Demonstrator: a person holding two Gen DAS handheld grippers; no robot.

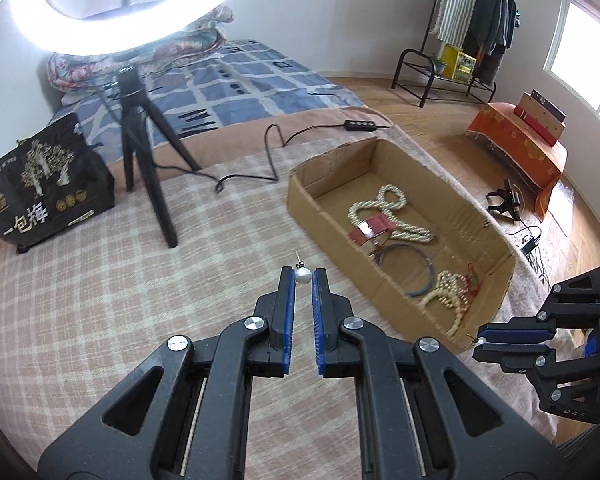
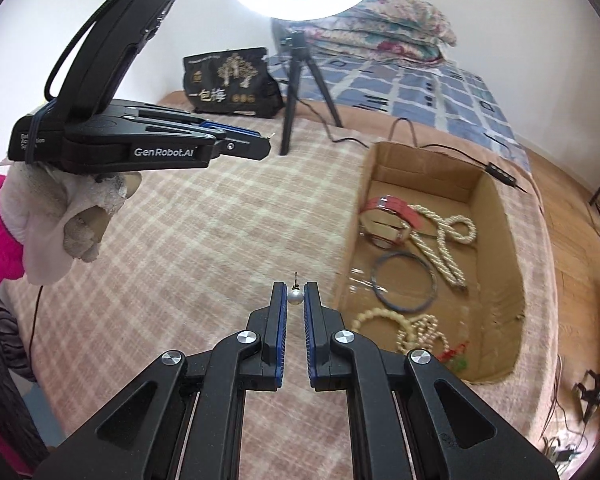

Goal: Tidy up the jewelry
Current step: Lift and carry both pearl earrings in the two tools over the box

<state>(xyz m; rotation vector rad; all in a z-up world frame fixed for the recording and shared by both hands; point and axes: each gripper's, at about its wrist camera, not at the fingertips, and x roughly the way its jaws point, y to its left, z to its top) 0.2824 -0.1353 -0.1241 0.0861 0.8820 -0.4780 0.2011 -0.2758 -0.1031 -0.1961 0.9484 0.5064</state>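
My left gripper is shut on a small silver pearl earring whose post sticks up past the tips. My right gripper is shut on a matching pearl earring. Both hang over the checked blanket, left of an open cardboard box. Inside the box lie a pearl rope necklace, a red strap watch, a dark bangle and cream bead bracelets. The right gripper shows at the right edge of the left wrist view; the left gripper, held by a gloved hand, shows upper left in the right wrist view.
A ring light on a black tripod stands on the bed behind the grippers, its cable running past the box. A black printed bag sits at far left. Folded quilts lie at the bed's head. The bed edge drops to wooden floor on the right.
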